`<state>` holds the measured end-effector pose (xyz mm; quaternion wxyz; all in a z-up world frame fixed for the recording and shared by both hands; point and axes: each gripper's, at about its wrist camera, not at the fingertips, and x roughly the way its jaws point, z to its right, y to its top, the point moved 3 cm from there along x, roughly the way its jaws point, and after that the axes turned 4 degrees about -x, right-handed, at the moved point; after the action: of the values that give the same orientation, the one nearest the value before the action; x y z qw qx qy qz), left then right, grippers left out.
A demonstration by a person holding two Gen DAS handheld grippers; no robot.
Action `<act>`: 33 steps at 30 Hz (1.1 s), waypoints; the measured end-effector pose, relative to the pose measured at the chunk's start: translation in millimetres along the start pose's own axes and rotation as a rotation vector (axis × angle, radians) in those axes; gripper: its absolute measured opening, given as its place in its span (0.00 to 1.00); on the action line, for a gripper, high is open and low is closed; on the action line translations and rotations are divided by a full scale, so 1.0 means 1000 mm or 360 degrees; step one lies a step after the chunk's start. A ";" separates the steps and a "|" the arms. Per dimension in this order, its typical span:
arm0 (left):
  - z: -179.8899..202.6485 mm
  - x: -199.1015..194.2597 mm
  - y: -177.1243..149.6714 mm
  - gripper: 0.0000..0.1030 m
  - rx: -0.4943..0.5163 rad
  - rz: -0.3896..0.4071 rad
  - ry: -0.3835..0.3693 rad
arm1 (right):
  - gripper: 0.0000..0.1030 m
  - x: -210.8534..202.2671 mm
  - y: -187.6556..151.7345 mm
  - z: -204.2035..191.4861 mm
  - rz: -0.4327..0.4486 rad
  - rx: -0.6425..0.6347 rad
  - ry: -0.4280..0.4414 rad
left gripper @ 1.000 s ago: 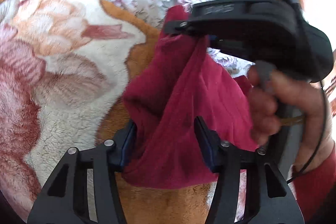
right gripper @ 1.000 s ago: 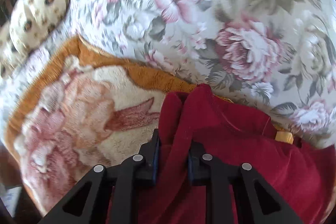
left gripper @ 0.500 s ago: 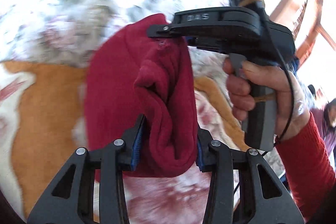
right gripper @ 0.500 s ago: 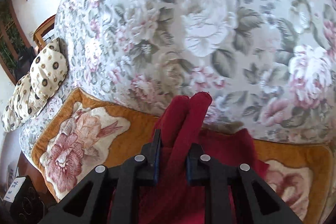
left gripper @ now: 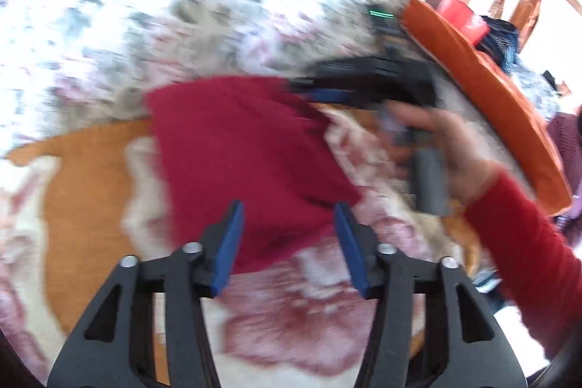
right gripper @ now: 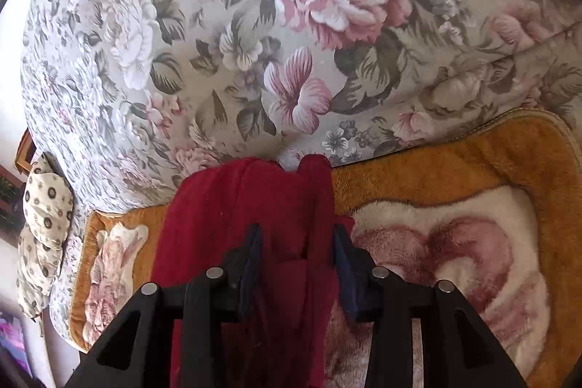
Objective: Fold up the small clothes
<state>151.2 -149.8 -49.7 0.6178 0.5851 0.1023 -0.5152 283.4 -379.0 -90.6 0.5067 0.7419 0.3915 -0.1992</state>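
Note:
A small dark red garment (left gripper: 240, 148) lies spread on the orange and cream floral blanket (left gripper: 83, 199). My left gripper (left gripper: 289, 239) is open, its blue pads on either side of the garment's near edge. In the left wrist view my right gripper (left gripper: 309, 88) sits at the garment's far right corner, blurred by motion. In the right wrist view the right gripper (right gripper: 296, 253) has its jaws parted, with the red garment (right gripper: 232, 213) lying between and under its fingers.
The floral sofa back (right gripper: 291, 24) rises right behind the garment. An orange cushion (left gripper: 483, 90) lies at the right. A spotted pillow (right gripper: 43, 224) rests at the sofa's far left end.
The garment went from hanging bunched between both grippers to lying spread on the blanket. Both grippers have opened wider and released their grip.

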 end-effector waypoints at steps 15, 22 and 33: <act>-0.058 0.054 -0.037 0.58 -0.0172 -0.0168 0.0270 | 0.08 -0.038 -0.109 -0.070 -0.0181 -0.0415 -0.0026; -0.061 0.043 -0.043 0.67 -0.0193 -0.0175 0.0272 | 0.12 -0.035 -0.130 -0.026 -0.0149 -0.0100 0.0148; -0.046 0.040 0.003 0.67 -0.0155 -0.0015 0.0373 | 0.27 -0.058 -0.079 -0.041 0.0154 -0.0180 -0.0094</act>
<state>193.1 -133.0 -90.4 0.6269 0.6102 0.2014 -0.4407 181.3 -349.4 -80.8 0.5681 0.7239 0.3507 -0.1737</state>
